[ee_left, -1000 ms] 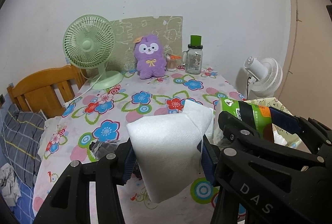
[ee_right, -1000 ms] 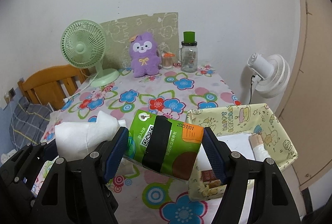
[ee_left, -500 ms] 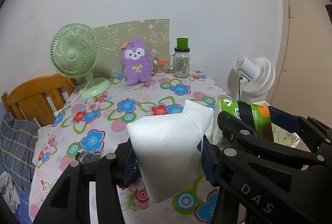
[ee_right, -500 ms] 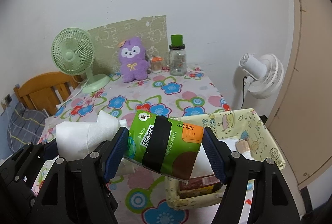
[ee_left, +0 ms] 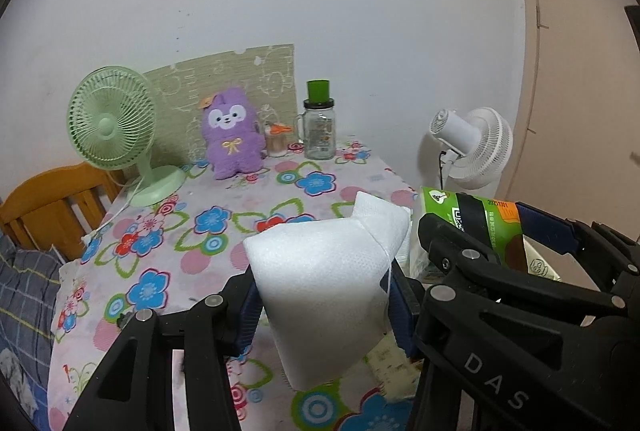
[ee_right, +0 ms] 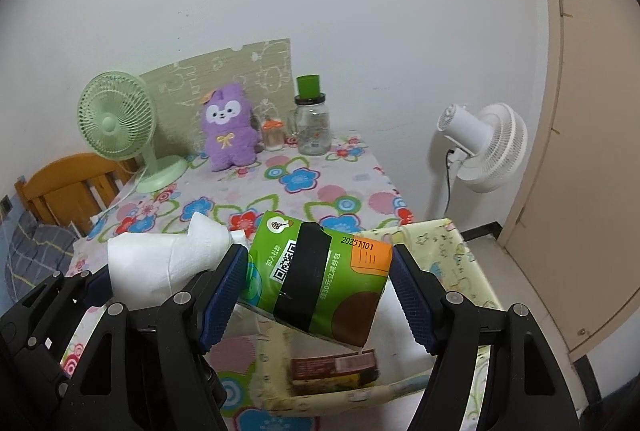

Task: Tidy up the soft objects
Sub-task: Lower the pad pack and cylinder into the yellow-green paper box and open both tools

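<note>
My left gripper [ee_left: 322, 305] is shut on a white soft tissue pack [ee_left: 324, 283] and holds it above the flowered table. My right gripper [ee_right: 320, 295] is shut on a green tissue pack [ee_right: 316, 279] with a black band, held above a yellow fabric basket [ee_right: 460, 251] at the table's front right. The white pack also shows in the right wrist view [ee_right: 160, 263], to the left of the green one. The green pack shows in the left wrist view [ee_left: 472, 227], to the right. A purple plush toy [ee_right: 228, 127] sits at the back of the table.
A green desk fan [ee_right: 116, 123], a glass jar with a green lid [ee_right: 312, 123] and a small orange-capped bottle [ee_right: 273, 135] stand at the back. A white floor fan [ee_right: 484, 147] stands right of the table. A wooden chair [ee_right: 60, 187] is at the left. The basket holds a brown box [ee_right: 332, 367].
Both grippers have drawn back from the table with their packs held. The basket now lies below the green pack, and the back objects look farther off.
</note>
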Action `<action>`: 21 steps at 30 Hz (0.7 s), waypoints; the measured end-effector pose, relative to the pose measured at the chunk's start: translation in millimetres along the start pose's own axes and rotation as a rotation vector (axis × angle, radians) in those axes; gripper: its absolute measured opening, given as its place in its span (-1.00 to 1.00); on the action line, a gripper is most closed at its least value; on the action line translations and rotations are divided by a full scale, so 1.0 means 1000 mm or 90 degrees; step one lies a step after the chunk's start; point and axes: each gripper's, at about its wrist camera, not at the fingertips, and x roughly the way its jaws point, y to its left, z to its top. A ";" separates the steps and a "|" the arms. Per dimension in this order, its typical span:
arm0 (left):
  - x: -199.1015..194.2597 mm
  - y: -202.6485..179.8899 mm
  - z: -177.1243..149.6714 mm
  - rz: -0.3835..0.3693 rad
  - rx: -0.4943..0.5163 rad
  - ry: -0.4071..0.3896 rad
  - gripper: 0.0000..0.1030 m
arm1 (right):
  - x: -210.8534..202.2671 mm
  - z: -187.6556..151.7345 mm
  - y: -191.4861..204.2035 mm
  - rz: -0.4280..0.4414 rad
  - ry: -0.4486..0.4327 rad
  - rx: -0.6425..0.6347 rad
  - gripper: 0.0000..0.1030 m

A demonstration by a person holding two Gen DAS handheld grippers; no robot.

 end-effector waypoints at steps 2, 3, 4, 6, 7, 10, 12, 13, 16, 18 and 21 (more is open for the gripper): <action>0.003 -0.006 0.002 -0.005 0.004 0.000 0.08 | 0.001 0.001 -0.007 -0.004 0.000 0.002 0.44; 0.004 -0.009 0.002 -0.007 0.006 0.000 0.08 | 0.002 0.001 -0.011 -0.008 -0.001 0.006 0.44; 0.006 -0.013 0.003 -0.011 0.009 0.000 0.08 | 0.002 0.001 -0.015 -0.011 -0.001 0.008 0.44; 0.009 -0.020 0.004 -0.015 0.015 0.001 0.08 | 0.004 0.002 -0.022 -0.015 0.000 0.012 0.44; 0.010 -0.024 0.005 -0.019 0.019 0.001 0.08 | 0.005 0.002 -0.026 -0.018 0.001 0.014 0.44; 0.014 -0.034 0.007 -0.026 0.027 0.000 0.08 | 0.006 0.002 -0.036 -0.027 0.000 0.020 0.44; 0.017 -0.040 0.008 -0.033 0.031 0.001 0.08 | 0.007 0.003 -0.044 -0.035 0.000 0.023 0.44; 0.019 -0.044 0.009 -0.035 0.035 0.001 0.08 | 0.009 0.003 -0.048 -0.038 0.001 0.025 0.44; 0.023 -0.053 0.010 -0.041 0.043 0.003 0.08 | 0.011 0.002 -0.056 -0.045 0.002 0.029 0.44; 0.026 -0.058 0.010 -0.044 0.047 0.005 0.08 | 0.014 0.002 -0.061 -0.049 0.003 0.029 0.44; 0.032 -0.062 0.011 -0.047 0.048 0.009 0.08 | 0.018 0.002 -0.067 -0.053 0.007 0.030 0.44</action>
